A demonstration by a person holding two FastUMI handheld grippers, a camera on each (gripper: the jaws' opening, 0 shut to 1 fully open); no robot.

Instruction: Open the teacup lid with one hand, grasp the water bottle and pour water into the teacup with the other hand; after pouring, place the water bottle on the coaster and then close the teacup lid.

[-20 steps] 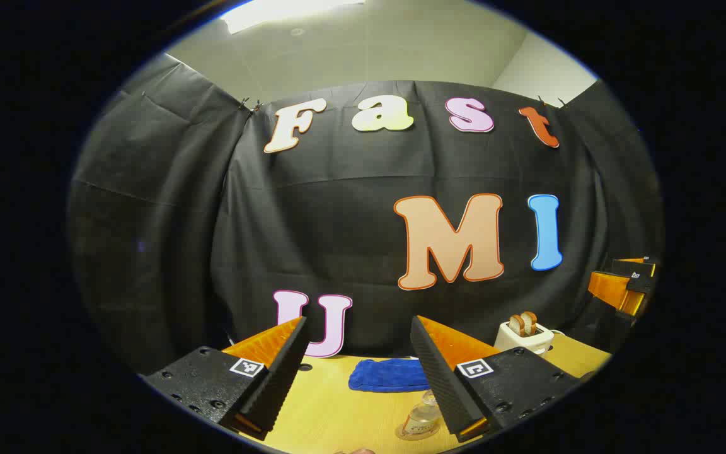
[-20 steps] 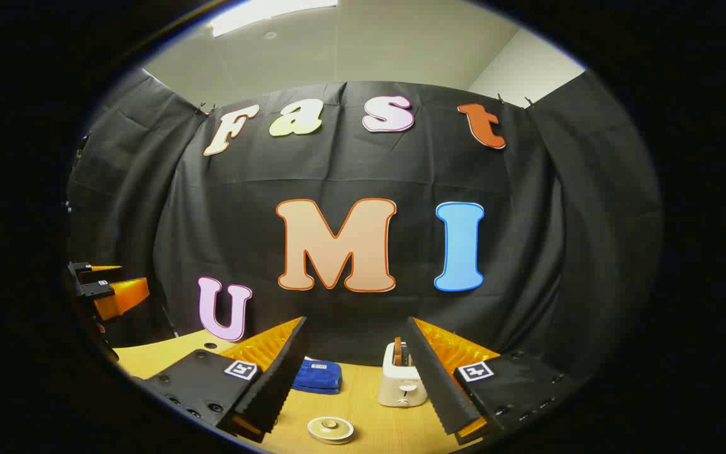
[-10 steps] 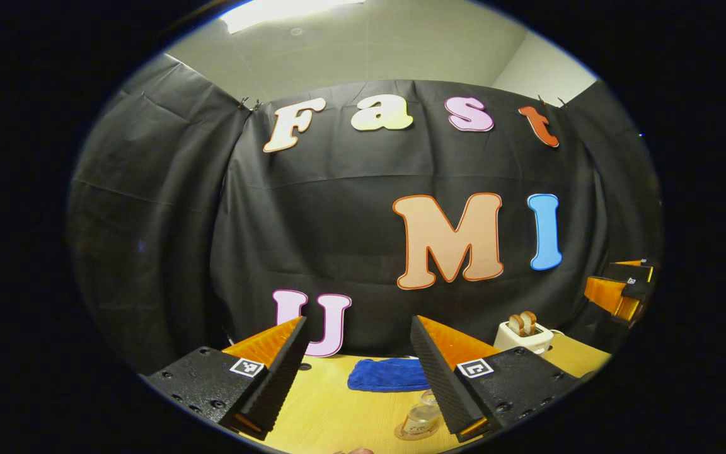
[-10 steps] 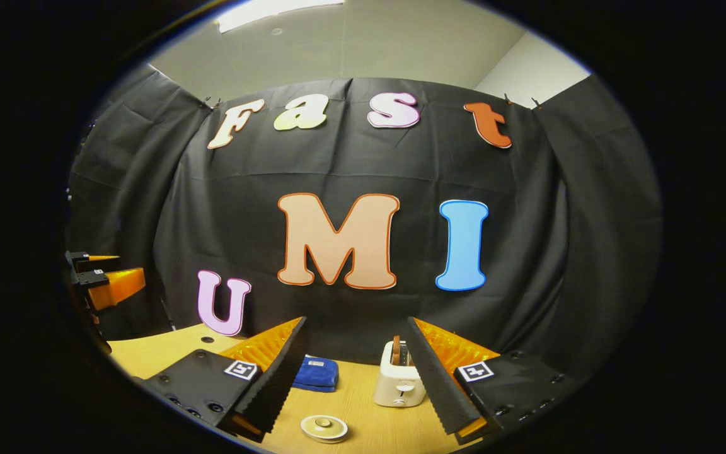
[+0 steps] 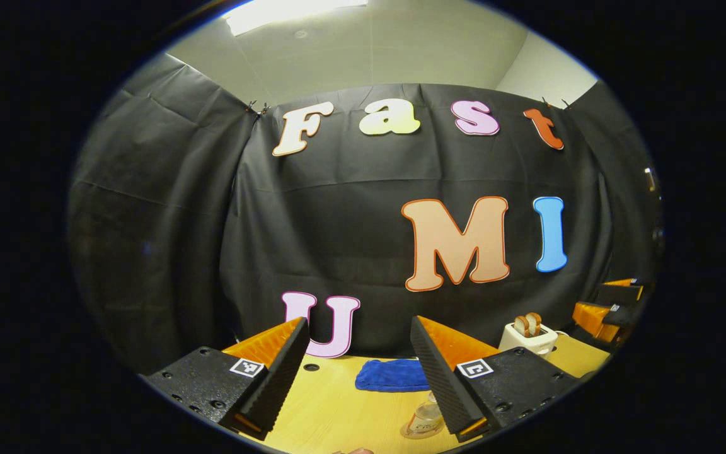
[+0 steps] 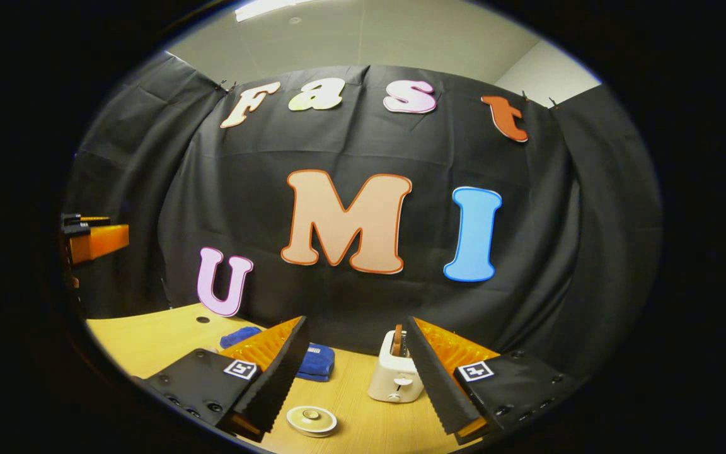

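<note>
Fingers of the left hand-held gripper point(image 5: 358, 372) are spread wide with nothing between them, held raised above the counter point(image 5: 331, 410); by judgement, it is staged for an approach rather than a grasp. In the left gripper view a clear water bottle point(image 5: 425, 419) is seen at 5 o'clock, just inside the right finger and partly hidden behind it. It appears to stand upright, its long axis vertical and its neck pointing up, though only a little of it can be made out. A blue cloth point(image 5: 391, 376) lies beyond it at 6 o'clock, and a toaster point(image 5: 528, 335) with bread stands at 4 o'clock.

The right hand-held gripper point(image 6: 355, 372) is likewise spread and empty, hovering over the counter. Below its fingers, at 6 o'clock in the right gripper view, a round teacup lid point(image 6: 312, 420) is seen flat, knob upward, its axis vertical; whether it sits on the teacup cannot be told. The lid is apart from both fingers. It is judged that no task step has been completed and that the opening is aligned toward the lid.
</note>
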